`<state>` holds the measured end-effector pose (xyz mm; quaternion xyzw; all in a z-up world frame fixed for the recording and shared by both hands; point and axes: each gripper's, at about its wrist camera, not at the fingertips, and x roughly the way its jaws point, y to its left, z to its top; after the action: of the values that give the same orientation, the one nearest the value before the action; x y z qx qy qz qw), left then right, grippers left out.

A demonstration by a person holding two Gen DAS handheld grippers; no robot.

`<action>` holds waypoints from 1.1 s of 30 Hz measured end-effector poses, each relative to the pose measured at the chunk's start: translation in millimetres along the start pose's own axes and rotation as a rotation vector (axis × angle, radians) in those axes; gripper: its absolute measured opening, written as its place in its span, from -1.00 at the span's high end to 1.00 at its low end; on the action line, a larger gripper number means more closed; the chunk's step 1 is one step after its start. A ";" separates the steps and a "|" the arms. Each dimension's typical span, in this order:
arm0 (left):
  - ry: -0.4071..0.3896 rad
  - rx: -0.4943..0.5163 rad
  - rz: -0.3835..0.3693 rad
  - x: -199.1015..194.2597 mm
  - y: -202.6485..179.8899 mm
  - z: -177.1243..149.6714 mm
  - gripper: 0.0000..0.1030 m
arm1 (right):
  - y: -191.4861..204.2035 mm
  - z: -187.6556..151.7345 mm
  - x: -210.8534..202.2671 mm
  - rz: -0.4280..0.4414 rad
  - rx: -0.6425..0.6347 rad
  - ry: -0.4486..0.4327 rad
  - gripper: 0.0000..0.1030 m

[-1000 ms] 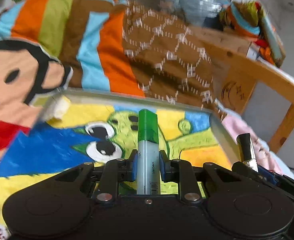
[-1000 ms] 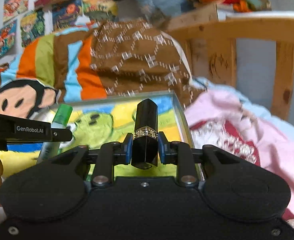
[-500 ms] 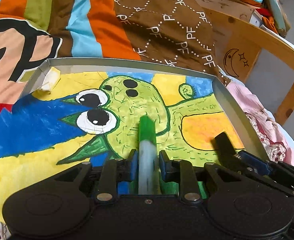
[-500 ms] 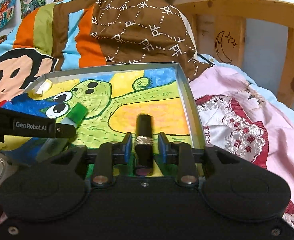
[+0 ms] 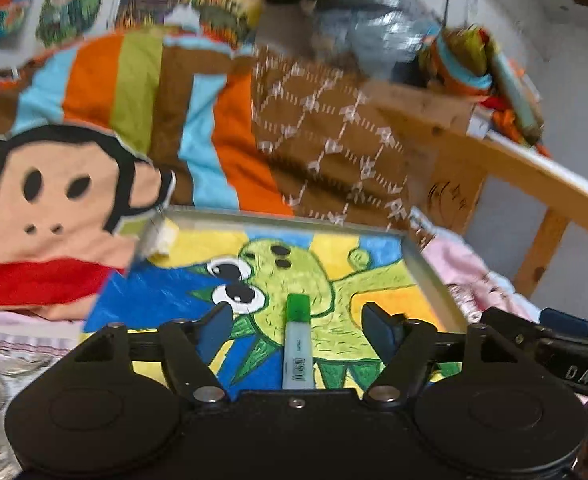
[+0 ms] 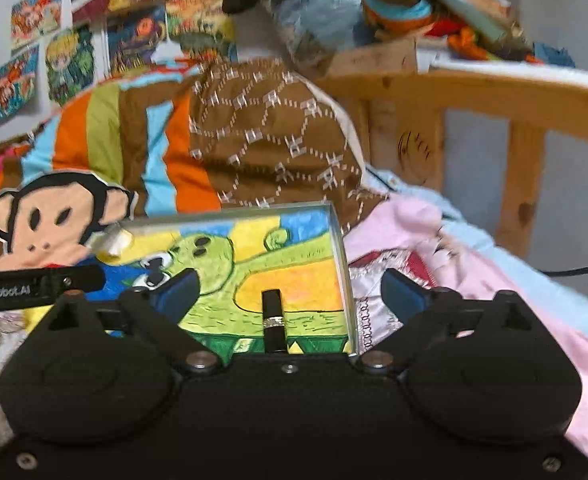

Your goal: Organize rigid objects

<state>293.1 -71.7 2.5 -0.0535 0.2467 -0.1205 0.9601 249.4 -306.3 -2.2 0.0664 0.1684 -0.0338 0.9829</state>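
Both grippers hover with jaws spread wide, holding nothing. Below the left gripper (image 5: pixel 297 326), a green-capped marker (image 5: pixel 297 340) lies in the painted metal tray (image 5: pixel 433 276), low centre of frame. The black lipstick (image 6: pixel 273 320) lies beneath the right gripper (image 6: pixel 290 292), near the tray's right wall.

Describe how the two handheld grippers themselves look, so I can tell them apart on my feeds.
Both look alike: matte black bodies with two round discs, silver pivot screws and blue-padded fingers. The left gripper shows white "GenRobot.AI" lettering on its side in the right wrist view; the right gripper shows "DAS" in the left wrist view.
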 end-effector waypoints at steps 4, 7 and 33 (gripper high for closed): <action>-0.050 -0.004 0.013 -46.8 -3.2 -4.4 -0.56 | 0.4 0.9 -43.3 -0.001 0.000 -0.038 -0.98; -0.074 -0.004 0.051 -77.2 -4.8 -14.4 -0.58 | -2.0 -5.6 -68.4 0.002 0.017 -0.047 -0.99; -0.056 -0.034 0.117 -215.4 7.4 -102.1 -0.85 | 26.4 -71.6 -229.1 -0.095 -0.030 0.004 -0.99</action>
<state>62.0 -13.4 11.5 -0.0588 0.2243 -0.0586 0.9710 12.8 -259.9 10.9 0.0438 0.1739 -0.0780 0.9807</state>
